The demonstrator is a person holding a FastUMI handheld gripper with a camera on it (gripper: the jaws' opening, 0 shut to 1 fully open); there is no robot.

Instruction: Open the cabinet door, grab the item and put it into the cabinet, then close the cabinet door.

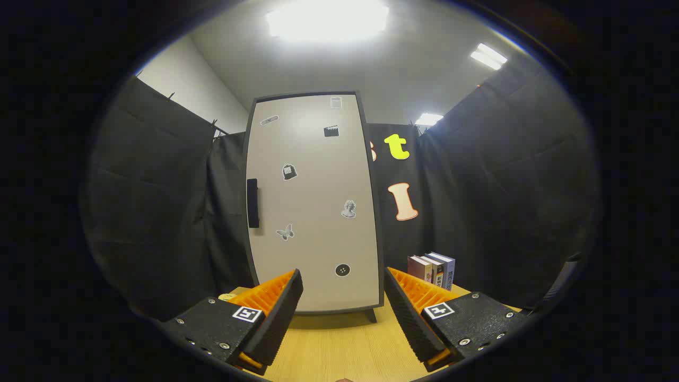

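A tall cabinet (313, 201) with a pale grey door stands upright on the wooden table (345, 345), straight ahead of my fingers. Its door is closed, with a dark vertical handle (253, 202) on the left edge and several small stickers on the front. Several books (432, 269) stand upright on the table to the right of the cabinet, just beyond my right finger. My gripper (344, 289) is open, its fingers spread wide with nothing between them, a short way in front of the cabinet's lower part.
Black cloth walls close in the booth on the left, right and behind the cabinet. A small pale object (228, 296) peeks out on the table behind my left finger. Ceiling lights shine above.
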